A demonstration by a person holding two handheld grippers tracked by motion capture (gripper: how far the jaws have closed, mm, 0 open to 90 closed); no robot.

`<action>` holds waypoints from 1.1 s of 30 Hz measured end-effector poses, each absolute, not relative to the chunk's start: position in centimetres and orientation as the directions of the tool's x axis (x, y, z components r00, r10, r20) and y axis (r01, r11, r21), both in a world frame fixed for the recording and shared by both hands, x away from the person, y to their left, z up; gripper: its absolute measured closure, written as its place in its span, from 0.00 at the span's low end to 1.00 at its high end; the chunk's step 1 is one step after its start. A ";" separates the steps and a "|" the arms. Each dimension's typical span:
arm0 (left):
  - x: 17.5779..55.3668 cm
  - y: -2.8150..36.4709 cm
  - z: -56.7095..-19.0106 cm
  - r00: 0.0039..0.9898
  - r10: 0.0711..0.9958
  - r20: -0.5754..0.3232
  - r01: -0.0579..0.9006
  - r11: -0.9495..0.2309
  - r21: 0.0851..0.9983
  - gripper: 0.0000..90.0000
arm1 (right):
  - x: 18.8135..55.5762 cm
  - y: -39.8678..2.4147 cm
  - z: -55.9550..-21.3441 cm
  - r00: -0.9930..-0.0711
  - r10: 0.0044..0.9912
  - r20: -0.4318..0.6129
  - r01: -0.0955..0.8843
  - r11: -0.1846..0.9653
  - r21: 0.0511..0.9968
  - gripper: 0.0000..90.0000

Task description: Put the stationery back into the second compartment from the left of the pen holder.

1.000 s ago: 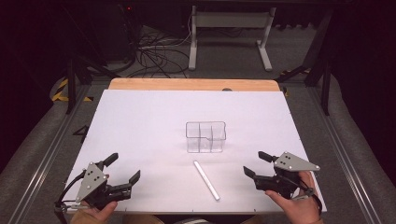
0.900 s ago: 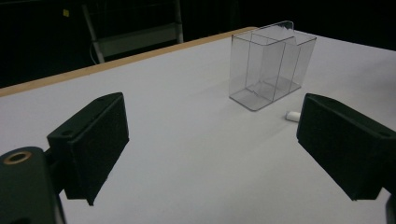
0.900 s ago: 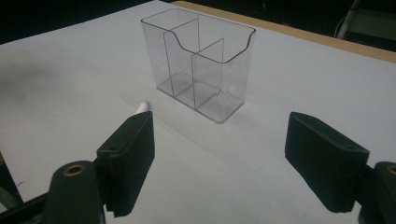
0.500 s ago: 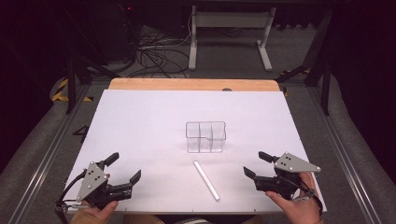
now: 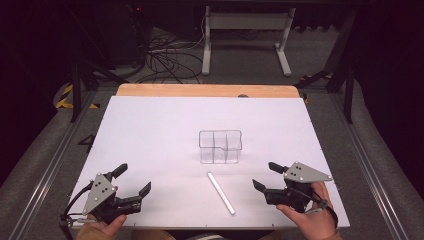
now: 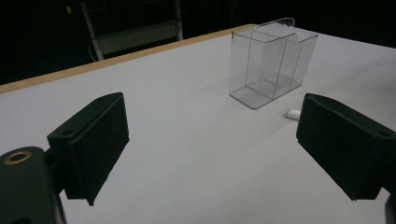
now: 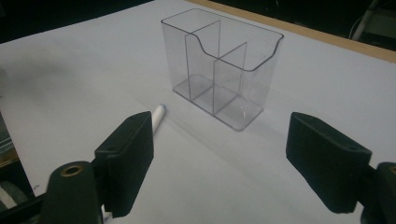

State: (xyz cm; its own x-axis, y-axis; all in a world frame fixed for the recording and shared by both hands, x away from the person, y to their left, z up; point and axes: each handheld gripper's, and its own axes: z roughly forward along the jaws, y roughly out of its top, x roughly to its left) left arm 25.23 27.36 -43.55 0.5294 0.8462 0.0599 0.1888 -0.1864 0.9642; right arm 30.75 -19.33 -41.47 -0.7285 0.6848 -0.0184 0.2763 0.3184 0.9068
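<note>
A clear plastic organiser box point(image 5: 220, 146) with inner dividers stands upright and empty at the middle of the white table point(image 5: 150, 135). A white stick point(image 5: 220, 193) lies flat in front of it, angled toward the near edge. My left gripper point(image 5: 132, 181) rests at the near left, open, nothing between its jaws. My right gripper point(image 5: 266, 176) rests at the near right, open and empty too. The left gripper view has the box point(image 6: 270, 60) ahead to the right with the stick's tip point(image 6: 293, 113) beside it. From the right gripper point(image 7: 219, 158), the box point(image 7: 224, 65) stands just ahead and the stick point(image 7: 158, 116) lies left.
A wooden strip point(image 5: 207, 90) runs along the table's far edge. Beyond it stand a white metal frame point(image 5: 245, 35) and loose cables point(image 5: 165, 52) on the dark floor. Metal rails run along both sides of the table.
</note>
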 end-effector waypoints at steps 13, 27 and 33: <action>25.2 27.4 -43.5 0.531 0.845 0.061 0.189 -0.189 0.964 0.12 | 31.9 -15.6 -40.4 -0.786 0.617 -0.042 0.239 0.365 0.900 0.26; 25.2 27.4 -43.6 0.532 0.845 0.059 0.190 -0.187 0.964 0.12 | 32.5 -12.5 -40.1 -0.822 0.568 -0.045 0.221 0.391 0.893 0.26; 25.2 27.4 -43.6 0.532 0.845 0.057 0.191 -0.185 0.964 0.12 | 32.5 -11.2 -40.0 -0.835 0.548 -0.050 0.211 0.403 0.891 0.25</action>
State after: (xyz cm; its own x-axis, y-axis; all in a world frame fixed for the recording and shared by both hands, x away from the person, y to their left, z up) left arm 25.17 27.44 -43.55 0.5320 0.8448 0.0570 0.1907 -0.1852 0.9640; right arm 32.48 -11.22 -39.97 -0.8352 0.5477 -0.0499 0.2107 0.4025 0.8908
